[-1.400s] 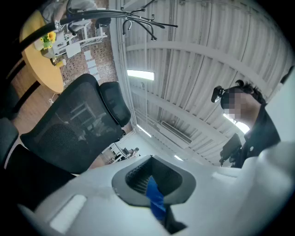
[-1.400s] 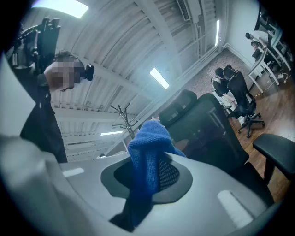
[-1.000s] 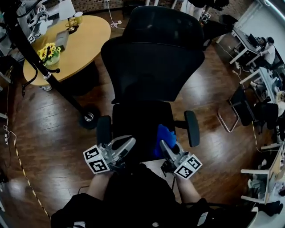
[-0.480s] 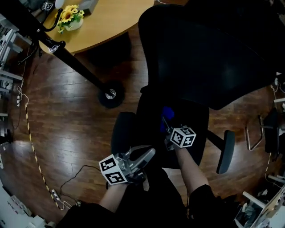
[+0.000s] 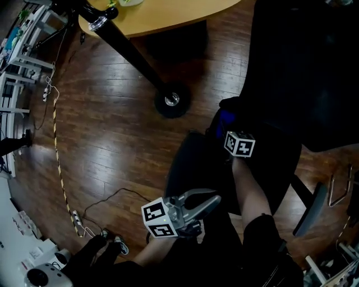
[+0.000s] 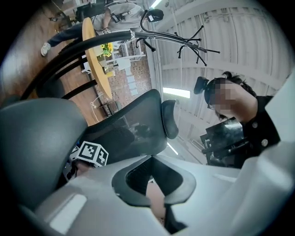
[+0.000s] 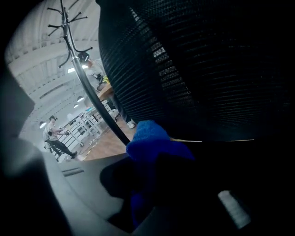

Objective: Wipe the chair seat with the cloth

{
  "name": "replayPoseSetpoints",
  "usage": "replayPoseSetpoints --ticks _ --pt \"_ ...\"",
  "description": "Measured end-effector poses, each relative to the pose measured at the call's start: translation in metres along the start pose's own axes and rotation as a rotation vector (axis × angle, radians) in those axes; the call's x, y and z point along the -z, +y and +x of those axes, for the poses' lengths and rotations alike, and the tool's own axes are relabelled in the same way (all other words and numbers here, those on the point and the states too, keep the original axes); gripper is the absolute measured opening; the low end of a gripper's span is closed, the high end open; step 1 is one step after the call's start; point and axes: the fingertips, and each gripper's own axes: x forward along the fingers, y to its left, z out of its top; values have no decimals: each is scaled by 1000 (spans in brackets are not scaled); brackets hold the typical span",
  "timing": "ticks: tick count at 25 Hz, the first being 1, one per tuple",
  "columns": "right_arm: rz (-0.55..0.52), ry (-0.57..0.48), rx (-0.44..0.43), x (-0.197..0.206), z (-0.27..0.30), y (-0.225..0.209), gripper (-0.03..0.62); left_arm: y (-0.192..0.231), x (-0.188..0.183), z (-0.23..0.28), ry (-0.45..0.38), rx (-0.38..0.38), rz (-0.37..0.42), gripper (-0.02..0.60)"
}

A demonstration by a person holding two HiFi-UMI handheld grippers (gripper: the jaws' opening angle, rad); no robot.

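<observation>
Since a second ago the right gripper (image 5: 231, 132) has travelled forward from the front edge of the chair seat (image 5: 272, 168) to its rear, and the blue cloth (image 5: 225, 119) has gone with it. The left gripper (image 5: 208, 199) has stayed back near the person's body. The right gripper's fingers are clenched on the cloth, whose bunched end sticks out ahead of them. The cloth now sits at the back left part of the seat, just beside the foot of the black mesh backrest (image 5: 314, 73), which fills most of the right gripper view. Whether the cloth presses on the seat cannot be told in the dark there. The left gripper hangs by the near end of the left armrest (image 5: 188, 162), well apart from the cloth, its fingers released and spread with nothing between them. Its own view looks up past that armrest toward the backrest and the marker cube of the right gripper. Left of the chair, the black coat stand (image 5: 134, 53) rises from its round base on the wooden floor (image 5: 106, 146), and the edge of a pale wooden desk (image 5: 168, 10) shows at the top of the head view.
</observation>
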Motion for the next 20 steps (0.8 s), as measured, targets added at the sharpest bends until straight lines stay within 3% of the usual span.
replayPoseSetpoints --ticks 3,6,12,20 --pt "-25 -35 -11 -1 -6 -4 61 6 -2 -3 10 -6 0 -2" --pt "32 -37 41 9 -22 -34 61 9 0 0 36 -7 -4 -2" --pt "158 -84 201 30 -90 -134 61 16 21 10 140 -2 -16 -2" --pt "190 -123 456 42 -222 -263 61 27 43 30 272 3 -14 -2"
